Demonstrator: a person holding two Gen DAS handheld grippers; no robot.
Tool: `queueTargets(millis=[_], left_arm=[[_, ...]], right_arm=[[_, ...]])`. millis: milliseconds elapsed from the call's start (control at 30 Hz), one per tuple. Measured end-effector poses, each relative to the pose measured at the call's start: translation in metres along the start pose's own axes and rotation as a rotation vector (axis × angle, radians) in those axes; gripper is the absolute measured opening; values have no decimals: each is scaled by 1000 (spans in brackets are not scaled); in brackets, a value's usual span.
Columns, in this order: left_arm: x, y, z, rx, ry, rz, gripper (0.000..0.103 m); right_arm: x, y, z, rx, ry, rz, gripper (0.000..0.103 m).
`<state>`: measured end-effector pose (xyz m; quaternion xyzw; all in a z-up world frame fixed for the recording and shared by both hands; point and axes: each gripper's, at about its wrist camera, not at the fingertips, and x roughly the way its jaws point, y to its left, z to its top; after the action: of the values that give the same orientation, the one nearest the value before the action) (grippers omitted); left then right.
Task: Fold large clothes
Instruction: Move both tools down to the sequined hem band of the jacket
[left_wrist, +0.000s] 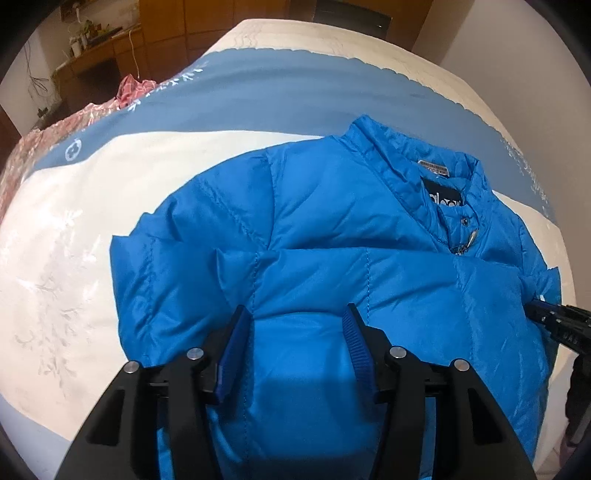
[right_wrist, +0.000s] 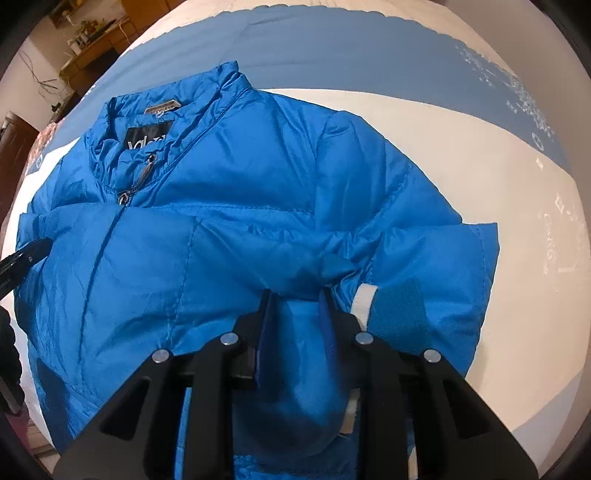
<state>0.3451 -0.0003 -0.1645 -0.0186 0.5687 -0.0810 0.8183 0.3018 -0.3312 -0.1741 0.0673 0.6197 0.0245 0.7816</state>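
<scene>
Item: bright blue puffy quilted jacket (left_wrist: 332, 206), front up on cream-and-blue patterned bedspread (left_wrist: 74, 229), collar far from you. Your left gripper (left_wrist: 295, 317) clamps padded fold; your right gripper (right_wrist: 295, 299) pinches bunched fabric beside white-trimmed cuff (right_wrist: 364, 301)

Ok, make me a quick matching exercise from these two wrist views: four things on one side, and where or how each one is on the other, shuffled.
Things:
1. zipper pull
2. black brand label
3. white cuff band
4. right gripper

Places or states:
A. inside the collar
B. closed on a bunch of blue jacket fabric
C. hanging just below the collar opening
D. on the sleeve end, right of the right gripper in its own view

Pairs: 1-C, 2-A, 3-D, 4-B
</scene>
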Motion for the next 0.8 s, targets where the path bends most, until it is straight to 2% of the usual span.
queueTargets(millis=[100,233,333,400,467,567,667,733,800], left_arm=[[-24,-4,-6,11,-38,59,52],[-63,-17,-33,67,-120,75,53],[-65,-21,-53,94,-101,77,53],[-50,-20,-61,94,-51,83,53],[-31,-15,-68,79,-11,83,53],[-23,-15,-71,83,-20,84,55],[-25,-12,-68,62,-11,78,55],[-37,-10,-70,59,-12,86,53],[-58,-9,-78,47,-33,86,54]], right_arm=[[-25,1,-4,26,-52,50,27],[-61,14,-31,-47,-120,89,29],[-54,23,-46,-79,-86,108,29],[-38,25,-53,-82,-48,70,29],[-19,24,-55,-75,-13,75,29],[-3,21,-58,-62,-29,87,29],[-7,26,-57,-71,-28,59,29],[-20,23,-63,-48,-39,79,29],[-46,15,-77,-39,-91,124,30]])
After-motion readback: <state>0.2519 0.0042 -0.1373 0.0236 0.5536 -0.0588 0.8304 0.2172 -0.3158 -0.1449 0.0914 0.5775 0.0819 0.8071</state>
